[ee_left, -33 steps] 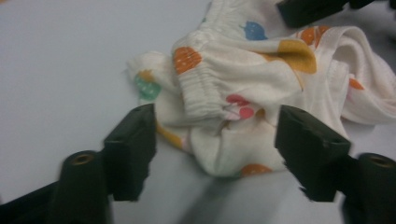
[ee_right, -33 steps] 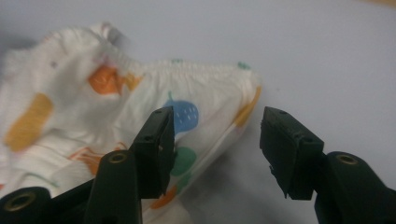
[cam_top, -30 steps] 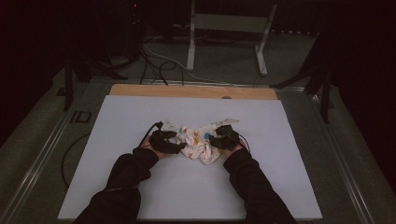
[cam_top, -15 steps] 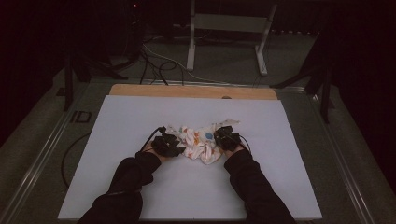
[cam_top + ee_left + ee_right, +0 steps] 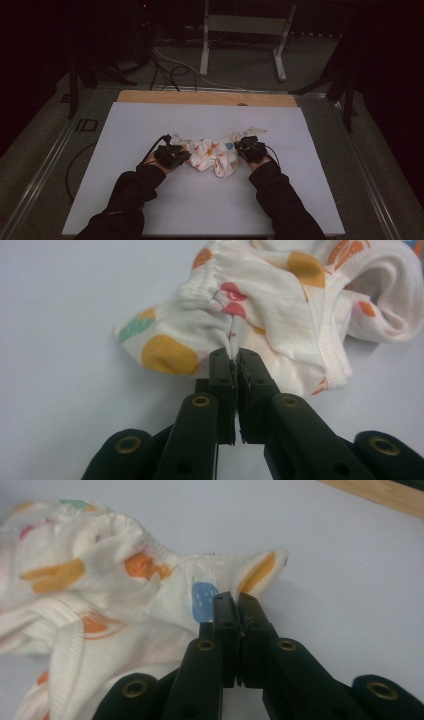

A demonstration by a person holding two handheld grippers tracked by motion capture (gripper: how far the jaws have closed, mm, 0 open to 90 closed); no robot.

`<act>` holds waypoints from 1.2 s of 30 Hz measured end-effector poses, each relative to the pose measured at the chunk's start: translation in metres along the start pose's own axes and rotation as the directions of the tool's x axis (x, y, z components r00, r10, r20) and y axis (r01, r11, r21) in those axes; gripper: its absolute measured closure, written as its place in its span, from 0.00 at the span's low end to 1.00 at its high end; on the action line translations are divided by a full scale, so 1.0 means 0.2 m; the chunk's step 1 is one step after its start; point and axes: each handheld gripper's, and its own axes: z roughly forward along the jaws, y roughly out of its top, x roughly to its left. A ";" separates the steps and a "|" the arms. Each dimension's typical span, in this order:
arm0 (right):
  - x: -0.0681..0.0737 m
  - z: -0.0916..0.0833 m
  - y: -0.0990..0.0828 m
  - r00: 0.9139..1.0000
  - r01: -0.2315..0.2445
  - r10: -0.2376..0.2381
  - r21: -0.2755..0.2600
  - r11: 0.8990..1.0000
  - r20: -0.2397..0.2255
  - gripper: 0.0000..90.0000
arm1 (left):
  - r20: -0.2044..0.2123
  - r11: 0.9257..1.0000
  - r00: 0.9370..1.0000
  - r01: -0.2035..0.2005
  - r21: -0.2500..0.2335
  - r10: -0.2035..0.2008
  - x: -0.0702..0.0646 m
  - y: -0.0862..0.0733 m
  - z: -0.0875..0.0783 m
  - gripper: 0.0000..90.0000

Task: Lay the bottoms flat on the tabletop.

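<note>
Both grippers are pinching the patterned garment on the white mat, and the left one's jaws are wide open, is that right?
Not quite: the left gripper is shut on the garment, as the left gripper view shows. The right gripper also pinches it, on the white mat.

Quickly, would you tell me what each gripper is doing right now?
Left gripper: shut on the garment.
Right gripper: shut on the garment too.
</note>
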 end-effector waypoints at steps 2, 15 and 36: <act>0.00 -0.04 -0.01 1.000 0.011 -0.011 -0.003 1.000 0.000 0.99 | -0.005 1.000 1.000 -0.001 -0.005 0.001 -0.01 -0.02 -0.04 0.97; 0.04 -0.15 -0.19 0.996 0.070 -0.068 0.036 0.997 -0.065 0.98 | 0.019 1.000 1.000 0.012 0.028 -0.012 -0.11 -0.24 -0.19 0.97; 0.09 -0.19 -0.34 0.990 0.089 -0.079 0.085 0.992 -0.115 0.98 | 0.119 0.996 0.992 0.038 0.080 -0.048 -0.22 -0.43 -0.21 0.97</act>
